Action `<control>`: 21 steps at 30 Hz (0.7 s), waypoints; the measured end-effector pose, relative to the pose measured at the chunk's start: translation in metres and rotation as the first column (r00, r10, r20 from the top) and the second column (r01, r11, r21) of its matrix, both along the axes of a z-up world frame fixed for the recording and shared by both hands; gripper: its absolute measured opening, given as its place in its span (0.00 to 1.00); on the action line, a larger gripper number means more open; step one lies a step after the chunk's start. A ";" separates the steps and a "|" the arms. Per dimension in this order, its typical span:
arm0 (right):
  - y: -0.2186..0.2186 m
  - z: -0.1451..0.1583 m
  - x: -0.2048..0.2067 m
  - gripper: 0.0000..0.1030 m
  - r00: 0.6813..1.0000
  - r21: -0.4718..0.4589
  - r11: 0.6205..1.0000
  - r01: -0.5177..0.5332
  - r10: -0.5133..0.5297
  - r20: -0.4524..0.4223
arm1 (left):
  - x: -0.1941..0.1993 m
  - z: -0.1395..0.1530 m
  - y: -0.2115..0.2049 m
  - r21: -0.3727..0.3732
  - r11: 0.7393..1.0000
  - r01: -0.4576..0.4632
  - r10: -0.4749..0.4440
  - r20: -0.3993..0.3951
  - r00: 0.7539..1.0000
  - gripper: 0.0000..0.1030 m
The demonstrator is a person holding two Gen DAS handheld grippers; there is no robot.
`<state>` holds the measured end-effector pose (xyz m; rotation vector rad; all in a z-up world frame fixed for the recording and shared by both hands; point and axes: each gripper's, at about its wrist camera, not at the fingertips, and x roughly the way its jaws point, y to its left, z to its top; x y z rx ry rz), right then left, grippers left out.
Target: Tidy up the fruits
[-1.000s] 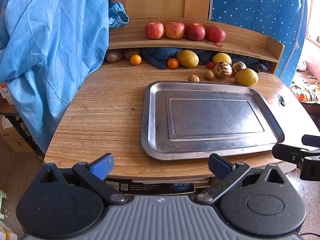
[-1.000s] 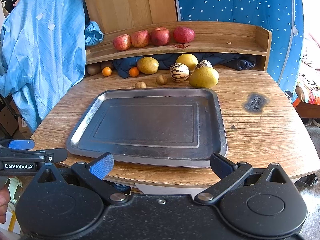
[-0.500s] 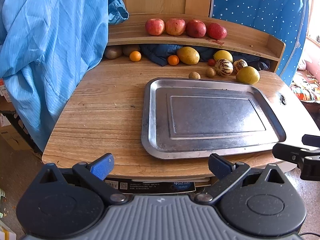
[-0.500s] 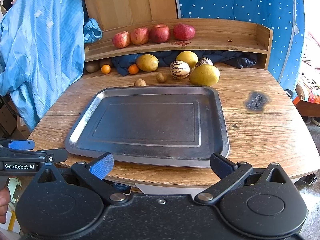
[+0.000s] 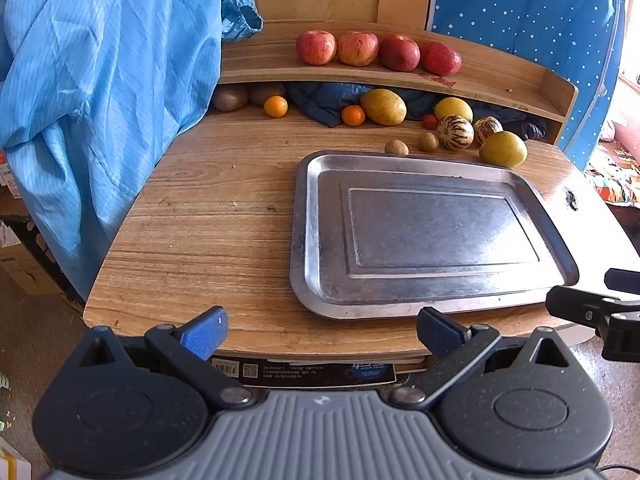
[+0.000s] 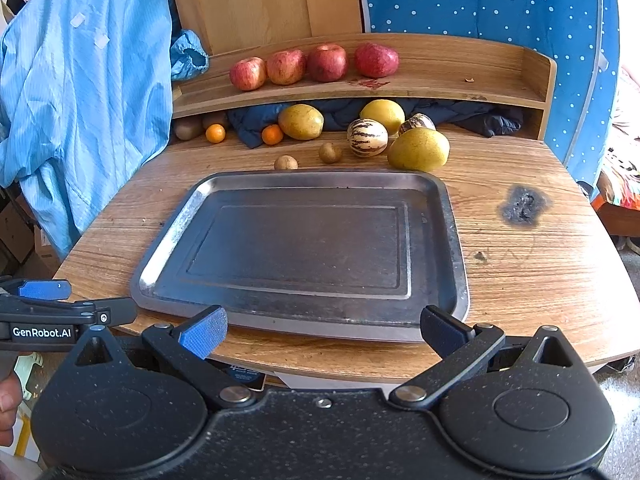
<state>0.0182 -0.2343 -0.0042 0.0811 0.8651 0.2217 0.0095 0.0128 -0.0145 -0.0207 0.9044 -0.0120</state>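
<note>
An empty metal tray (image 5: 320,240) (image 6: 168,248) lies on the wooden table. Behind it lie yellow fruits (image 5: 503,149) (image 6: 418,149), striped melons (image 5: 455,132) (image 6: 367,137), small oranges (image 5: 275,106) (image 6: 215,133), kiwis (image 6: 285,163) and other fruit. Several red apples (image 5: 316,47) (image 6: 247,73) sit on the upper shelf. My left gripper (image 5: 322,330) is open and empty at the table's front edge. My right gripper (image 6: 322,330) is open and empty at the front edge, near the tray.
A blue garment (image 5: 100,100) (image 6: 80,92) hangs at the table's left side. A dark blue cloth (image 5: 324,98) (image 6: 256,120) lies under the shelf (image 5: 500,80). A burn mark (image 6: 524,204) is on the table right of the tray.
Both grippers have moved slightly forward and up, so the table and the fruits sit a little lower in view. Both stay open and empty.
</note>
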 end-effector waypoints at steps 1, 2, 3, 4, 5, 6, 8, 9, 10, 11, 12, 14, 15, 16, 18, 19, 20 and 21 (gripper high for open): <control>0.000 0.000 0.001 0.99 1.000 0.000 1.000 -0.001 0.001 -0.001 | 0.001 0.000 0.000 0.000 1.000 -0.002 0.002 -0.001 1.000 0.99; 0.000 0.000 0.002 0.99 1.000 0.000 1.000 -0.001 0.001 -0.002 | 0.001 0.000 0.001 -0.001 1.000 -0.003 0.003 -0.002 1.000 0.99; 0.000 0.000 0.003 0.99 1.000 0.000 1.000 -0.001 0.001 -0.003 | 0.002 -0.001 0.001 -0.001 1.000 -0.004 0.004 -0.004 1.000 0.99; 0.000 0.000 0.004 0.99 1.000 0.000 1.000 0.000 0.000 -0.004 | 0.002 -0.001 0.001 -0.001 1.000 -0.004 0.004 -0.006 1.000 0.99; 0.000 0.000 0.004 0.99 1.000 0.000 1.000 0.000 0.000 -0.004 | 0.003 -0.001 0.001 0.000 1.000 -0.005 0.005 -0.007 1.000 0.99; 0.000 0.000 0.004 0.99 1.000 0.000 1.000 0.000 0.000 -0.004 | 0.003 -0.001 0.001 0.000 1.000 -0.006 0.006 -0.009 1.000 0.99; 0.000 0.000 0.005 0.99 1.000 0.000 1.000 -0.002 0.002 -0.003 | 0.004 -0.002 0.001 -0.001 1.000 -0.007 0.007 -0.010 1.000 0.99; 0.000 0.000 0.005 0.99 1.000 0.000 1.000 -0.002 0.002 -0.002 | 0.005 -0.002 0.001 -0.001 1.000 -0.007 0.007 -0.010 1.000 0.99; 0.000 0.000 0.005 0.99 1.000 0.000 1.000 -0.003 0.003 -0.002 | 0.006 -0.002 0.001 -0.001 1.000 -0.007 0.007 -0.012 1.000 0.99; -0.001 0.000 0.007 0.99 1.000 0.000 1.000 -0.004 0.004 -0.003 | 0.007 -0.002 0.001 -0.001 1.000 -0.007 0.007 -0.013 1.000 0.99; -0.001 0.000 0.009 0.99 1.000 0.000 1.000 -0.004 0.004 -0.004 | 0.008 -0.003 0.000 0.000 1.000 -0.006 0.006 -0.015 1.000 0.99; -0.002 0.000 0.013 0.99 1.000 0.002 1.000 -0.006 0.006 -0.007 | 0.010 -0.003 0.000 0.000 1.000 -0.006 0.006 -0.017 1.000 0.99; -0.002 0.001 0.016 0.99 1.000 0.001 1.000 -0.007 0.007 -0.007 | 0.010 -0.003 -0.001 0.000 1.000 -0.006 0.006 -0.018 1.000 0.99; -0.003 0.001 0.017 0.99 1.000 0.001 1.000 -0.009 0.009 -0.005 | 0.012 -0.004 -0.001 0.000 1.000 -0.006 0.006 -0.019 1.000 0.99; -0.004 0.003 0.022 0.99 1.000 -0.003 1.000 -0.012 0.012 0.001 | 0.015 -0.004 -0.002 -0.003 1.000 -0.004 0.004 -0.020 1.000 0.99; -0.005 0.003 0.024 0.99 1.000 -0.005 1.000 -0.013 0.013 0.003 | 0.016 -0.004 -0.002 -0.004 1.000 -0.004 0.003 -0.020 1.000 0.99; -0.006 0.003 0.027 0.99 1.000 -0.007 1.000 -0.014 0.014 0.004 | 0.018 -0.004 -0.003 -0.004 1.000 -0.004 0.004 -0.019 1.000 0.99; -0.007 0.003 0.029 0.99 1.000 -0.008 1.000 -0.015 0.015 0.004 | 0.020 -0.003 -0.003 -0.006 1.000 -0.005 0.005 -0.018 1.000 0.99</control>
